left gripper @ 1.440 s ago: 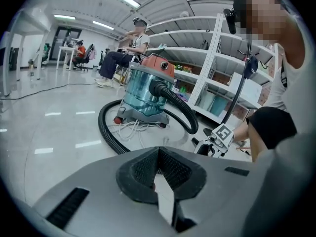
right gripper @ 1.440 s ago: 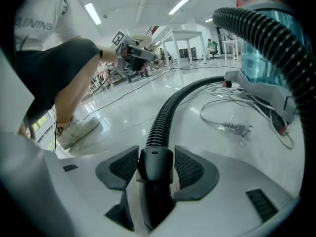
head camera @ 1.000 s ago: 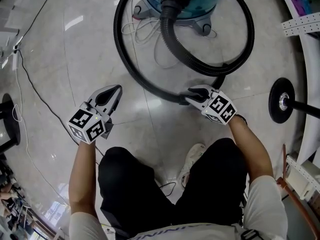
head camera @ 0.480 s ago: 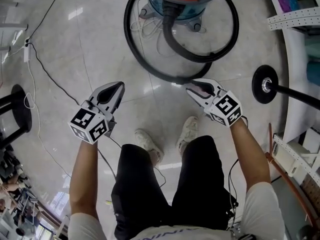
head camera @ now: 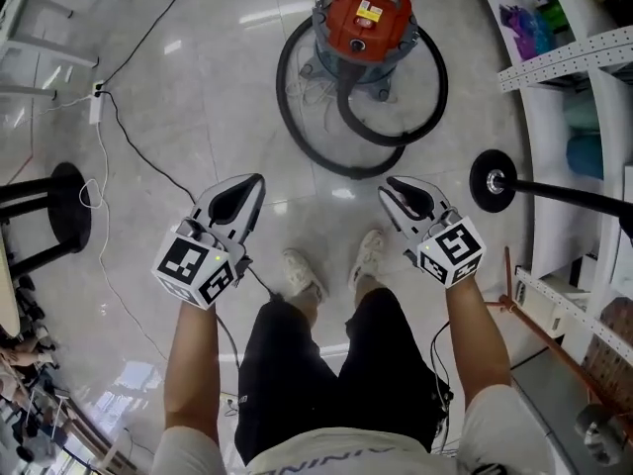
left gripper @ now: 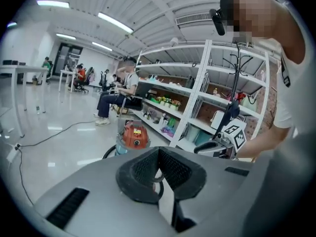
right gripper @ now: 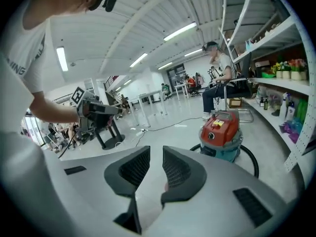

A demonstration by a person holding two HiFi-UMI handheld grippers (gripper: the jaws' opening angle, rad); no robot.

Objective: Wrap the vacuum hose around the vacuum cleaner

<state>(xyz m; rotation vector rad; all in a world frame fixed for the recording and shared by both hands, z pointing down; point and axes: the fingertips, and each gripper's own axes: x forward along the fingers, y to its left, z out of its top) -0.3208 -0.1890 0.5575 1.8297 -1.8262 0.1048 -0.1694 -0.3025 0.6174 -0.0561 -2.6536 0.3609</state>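
The vacuum cleaner (head camera: pixel 368 23), red on top with a teal body, stands on the pale floor ahead of my feet. It also shows as the vacuum cleaner (left gripper: pixel 134 136) and the vacuum cleaner (right gripper: pixel 220 132) in the two gripper views. Its black hose (head camera: pixel 293 132) lies in loops on the floor around its front. Both grippers are held high, well short of it. My left gripper (head camera: pixel 255 181) is shut and empty, and the left gripper (left gripper: pixel 159 149) shows its pads meeting. My right gripper (head camera: pixel 393 184) has just been closing. The right gripper (right gripper: pixel 156 149) still shows a narrow gap with nothing in it.
A thin black power cable (head camera: pixel 129 137) runs across the floor at left, past a black stool base (head camera: pixel 69 206). A round stand base (head camera: pixel 492 179) with a pole sits at right, beside white shelving (head camera: pixel 564 57). People sit at desks far off.
The person has stood up and both grippers have risen far above the floor. The right gripper, which was at the hose a second ago, has come away from it; the hose lies on the floor.
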